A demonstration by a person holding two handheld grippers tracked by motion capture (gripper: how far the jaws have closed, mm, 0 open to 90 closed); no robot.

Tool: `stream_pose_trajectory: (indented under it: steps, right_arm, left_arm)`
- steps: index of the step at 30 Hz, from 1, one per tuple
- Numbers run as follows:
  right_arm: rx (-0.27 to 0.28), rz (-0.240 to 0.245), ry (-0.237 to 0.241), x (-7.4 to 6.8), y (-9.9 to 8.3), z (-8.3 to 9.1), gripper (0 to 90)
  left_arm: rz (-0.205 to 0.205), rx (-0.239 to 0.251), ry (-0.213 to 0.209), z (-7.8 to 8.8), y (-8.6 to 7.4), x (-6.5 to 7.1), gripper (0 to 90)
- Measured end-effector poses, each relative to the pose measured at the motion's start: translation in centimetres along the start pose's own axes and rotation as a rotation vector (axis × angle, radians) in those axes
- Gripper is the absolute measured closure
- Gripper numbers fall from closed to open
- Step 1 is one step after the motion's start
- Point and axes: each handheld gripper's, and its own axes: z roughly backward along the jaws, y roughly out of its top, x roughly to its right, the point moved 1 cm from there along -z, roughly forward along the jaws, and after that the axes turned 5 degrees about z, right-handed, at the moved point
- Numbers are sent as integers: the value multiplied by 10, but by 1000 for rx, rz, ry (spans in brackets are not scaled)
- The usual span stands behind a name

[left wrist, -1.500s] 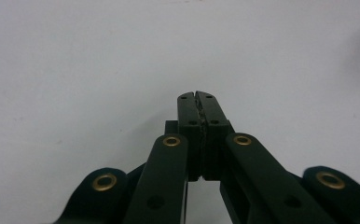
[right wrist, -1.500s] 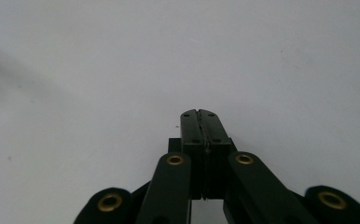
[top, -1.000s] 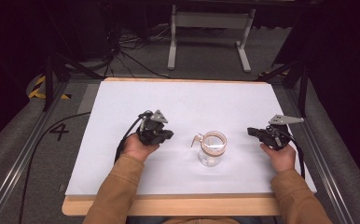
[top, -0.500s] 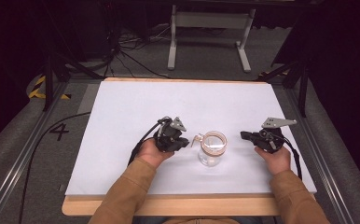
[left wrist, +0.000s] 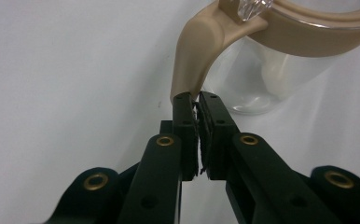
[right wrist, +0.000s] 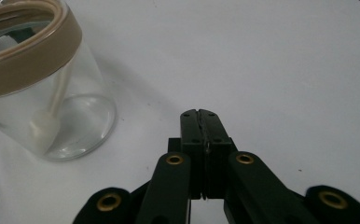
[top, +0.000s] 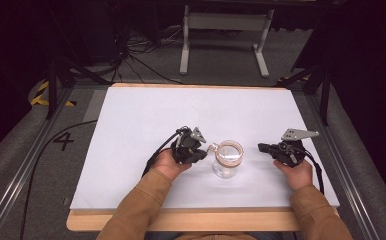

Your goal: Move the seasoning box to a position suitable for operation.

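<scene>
Lying white and bare under both hands: table (top: 131,130). Standing upright near its front edge, between the two grippers: clear glass jar (top: 227,160) with tan rim band. Touching the jar's tan handle (left wrist: 192,60) at its lower tip: left gripper (left wrist: 197,99), fingers pressed nearly together, grasping nothing visible. Resting well right of the jar: right gripper (right wrist: 200,114), fingers clenched empty.

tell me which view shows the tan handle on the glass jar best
The left gripper view: the tan handle curves down from the jar's tan rim to the left gripper's shut tips. In the high view it is a small nub; in the right gripper view it shows blurred through the glass.
</scene>
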Motion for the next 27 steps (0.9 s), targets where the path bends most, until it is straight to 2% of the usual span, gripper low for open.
stream_pose_trajectory:
  steps: [8, 9, 10, 18, 23, 26, 27]
  right_arm:
    - [0, 21, 8, -10, 0, 3, 896]
    - [-2, 19, 9, -12, 0, 4, 896]
    - [-3, 21, 6, -13, -1, 4, 896]
    - [-18, 9, -13, -21, -11, 15, 896]
    - [-35, -27, -45, -20, -19, 21, 897]
    - [-5, -74, -18, -22, -16, 21, 897]
    - [-3, -76, -14, -23, -15, 20, 897]
  left_arm:
    - [2, 19, 4, -4, 3, -7, 863]
    - [13, 20, 1, -5, 4, -7, 864]
    - [3, 16, 2, -6, 5, -9, 864]
    - [5, 35, 15, -17, 15, -18, 862]
    - [22, 50, 16, -25, 18, -22, 863]
    - [16, 16, 18, -24, 17, -23, 864]
    - [6, -10, 18, -23, 17, -23, 876]
